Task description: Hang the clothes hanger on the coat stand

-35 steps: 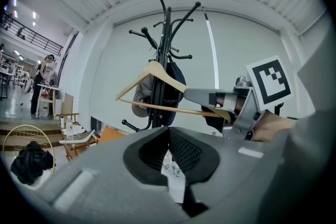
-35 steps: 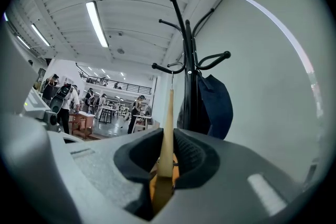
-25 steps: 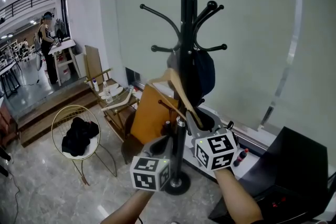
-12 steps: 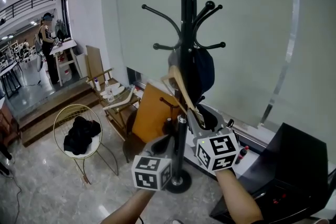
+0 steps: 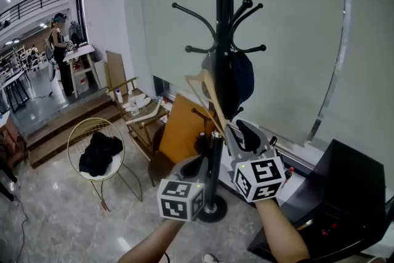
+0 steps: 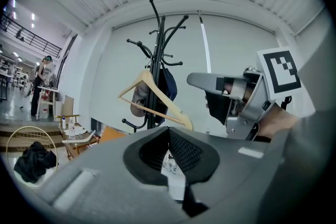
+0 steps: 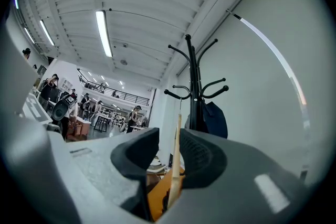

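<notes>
Pale wall (image 5: 295,40) backed the coat stand (image 5: 221,21); floor (image 5: 55,218) lay open leftward. I held both grippers near level: right gripper (image 5: 243,132) just opening, slack around the hanger (image 5: 206,95), left gripper (image 5: 197,164) slightly parted, empty.

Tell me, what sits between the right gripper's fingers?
The wooden clothes hanger, seen edge-on in the right gripper view. The fingers of the right gripper have just been opening, leaving a gap beside the hanger.
</notes>
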The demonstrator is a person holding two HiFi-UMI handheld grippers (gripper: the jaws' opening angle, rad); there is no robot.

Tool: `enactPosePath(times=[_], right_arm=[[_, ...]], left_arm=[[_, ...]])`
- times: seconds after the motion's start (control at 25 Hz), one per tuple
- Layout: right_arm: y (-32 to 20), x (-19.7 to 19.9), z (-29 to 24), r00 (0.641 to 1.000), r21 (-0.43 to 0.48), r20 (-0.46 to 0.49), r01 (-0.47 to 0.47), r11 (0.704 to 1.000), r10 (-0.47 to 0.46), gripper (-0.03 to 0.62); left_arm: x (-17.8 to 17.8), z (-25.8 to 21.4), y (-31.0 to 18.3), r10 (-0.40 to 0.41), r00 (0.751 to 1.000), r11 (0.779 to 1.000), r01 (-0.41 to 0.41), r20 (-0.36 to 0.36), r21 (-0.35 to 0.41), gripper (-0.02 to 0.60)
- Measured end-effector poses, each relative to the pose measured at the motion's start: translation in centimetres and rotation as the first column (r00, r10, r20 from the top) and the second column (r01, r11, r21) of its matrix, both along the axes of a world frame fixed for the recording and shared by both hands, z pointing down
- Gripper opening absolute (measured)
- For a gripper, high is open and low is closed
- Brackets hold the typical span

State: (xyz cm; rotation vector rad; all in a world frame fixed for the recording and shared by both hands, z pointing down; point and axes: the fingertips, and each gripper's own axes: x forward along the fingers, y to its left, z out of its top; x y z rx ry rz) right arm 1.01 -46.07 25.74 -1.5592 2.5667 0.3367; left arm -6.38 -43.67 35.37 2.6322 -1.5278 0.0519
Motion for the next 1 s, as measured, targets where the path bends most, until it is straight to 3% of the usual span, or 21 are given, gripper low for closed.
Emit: enactPosePath(times=[1.0], right_arm=[[10.4, -3.4, 5.2, 0.998, -0.142, -0.034, 0.04, 0.989, -0.046, 0.075]], left_arm=[[-1.7, 0.2, 9.3, -0.036, 0.999, 0.999, 0.037, 0.021, -0.011, 0.005]])
